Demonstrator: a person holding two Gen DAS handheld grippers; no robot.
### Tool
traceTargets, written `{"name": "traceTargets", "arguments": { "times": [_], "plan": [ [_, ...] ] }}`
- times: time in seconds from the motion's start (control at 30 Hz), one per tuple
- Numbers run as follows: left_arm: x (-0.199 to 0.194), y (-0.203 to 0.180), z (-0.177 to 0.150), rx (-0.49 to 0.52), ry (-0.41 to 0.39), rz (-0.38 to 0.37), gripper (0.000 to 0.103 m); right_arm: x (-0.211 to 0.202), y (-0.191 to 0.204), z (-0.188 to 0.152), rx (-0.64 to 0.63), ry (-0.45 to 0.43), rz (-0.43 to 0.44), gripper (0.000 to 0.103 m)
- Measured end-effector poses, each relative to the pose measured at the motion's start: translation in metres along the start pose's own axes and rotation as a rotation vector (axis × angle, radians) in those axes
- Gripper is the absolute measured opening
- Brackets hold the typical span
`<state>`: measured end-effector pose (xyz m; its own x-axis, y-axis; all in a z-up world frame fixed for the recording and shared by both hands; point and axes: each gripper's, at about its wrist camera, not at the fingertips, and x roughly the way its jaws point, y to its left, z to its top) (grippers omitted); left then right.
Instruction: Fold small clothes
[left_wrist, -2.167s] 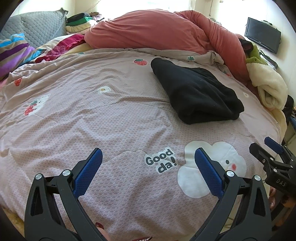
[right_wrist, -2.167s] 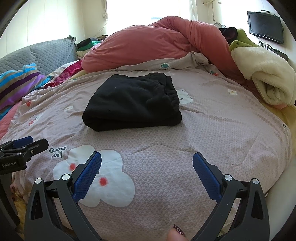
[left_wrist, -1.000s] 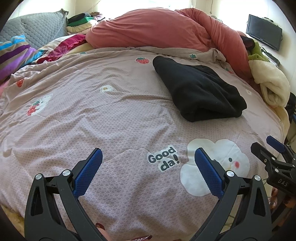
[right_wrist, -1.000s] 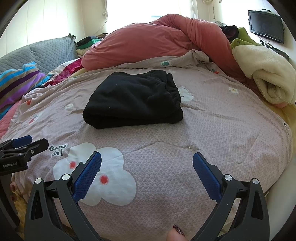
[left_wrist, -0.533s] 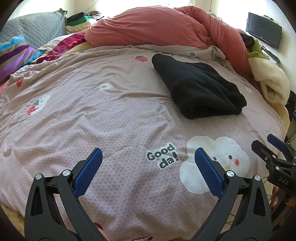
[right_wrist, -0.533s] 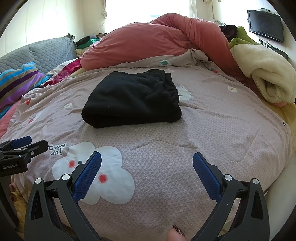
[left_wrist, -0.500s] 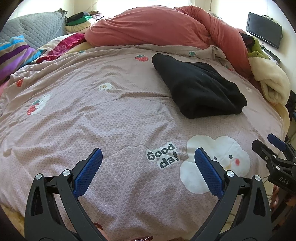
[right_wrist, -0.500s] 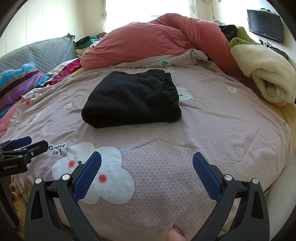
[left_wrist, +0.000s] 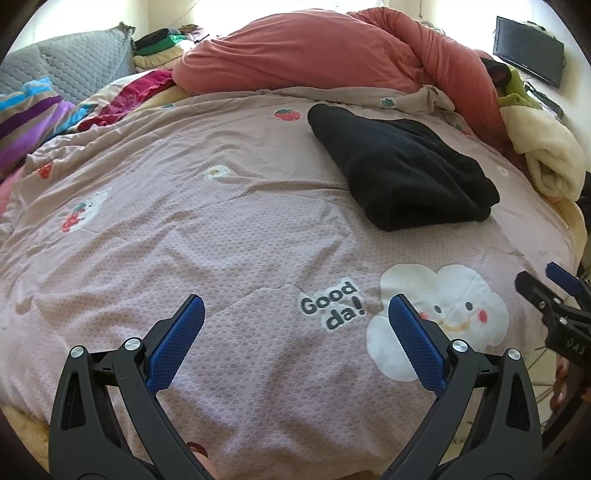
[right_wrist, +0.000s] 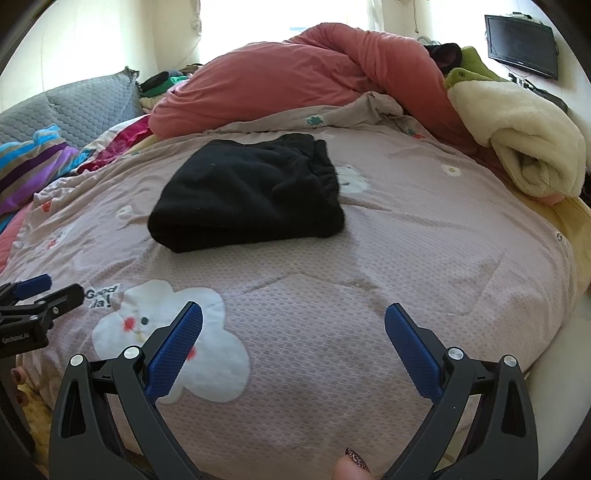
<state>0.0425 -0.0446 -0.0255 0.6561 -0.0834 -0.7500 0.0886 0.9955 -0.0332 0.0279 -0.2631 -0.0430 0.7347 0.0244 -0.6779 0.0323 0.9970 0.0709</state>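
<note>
A folded black garment (left_wrist: 402, 173) (right_wrist: 247, 192) lies on the mauve patterned bedcover (left_wrist: 192, 229) (right_wrist: 424, 258), well beyond both grippers. My left gripper (left_wrist: 295, 321) hovers open over the cover near the "Good da!" print (left_wrist: 332, 304), holding nothing. My right gripper (right_wrist: 293, 325) is open too, low over the near edge of the bed beside the white cloud print (right_wrist: 173, 339). Each gripper shows at the side of the other's view: the right one (left_wrist: 554, 295) and the left one (right_wrist: 40, 295).
A bulky salmon duvet (left_wrist: 332, 55) (right_wrist: 295, 81) is heaped at the back. A rolled cream blanket (left_wrist: 546, 155) (right_wrist: 524, 136) lies at the right edge. Striped and grey pillows (left_wrist: 33, 110) sit at the left. A wall TV (right_wrist: 522, 40) hangs at the far right.
Both views have shifted only slightly; the grippers stay open and hover at the near edge. The black garment has not moved.
</note>
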Motion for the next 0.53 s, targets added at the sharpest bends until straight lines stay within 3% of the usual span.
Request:
{"name": "traceTargets", "arguments": {
  "times": [0.07,0.17,0.3,0.47,0.53],
  "plan": [
    [-0.001,0.006,0.0,-0.022,0.0,-0.02,0.093,-0.002,-0.013,0.0,0.037,0.01,-0.022,0.098],
    [0.001,0.027,0.008,-0.086,0.017,-0.044,0.093,-0.01,-0.05,-0.002,0.113,-0.004,-0.122,0.098],
    [0.005,0.086,0.029,-0.241,0.039,-0.02,0.093,-0.023,-0.138,-0.006,0.277,0.003,-0.325,0.098],
    [0.001,0.199,0.061,-0.374,0.02,0.209,0.093,-0.044,-0.278,-0.029,0.515,0.034,-0.698,0.098],
    [0.004,0.243,0.068,-0.424,0.039,0.303,0.093,-0.047,-0.301,-0.035,0.561,0.05,-0.742,0.098]
  ]
}}
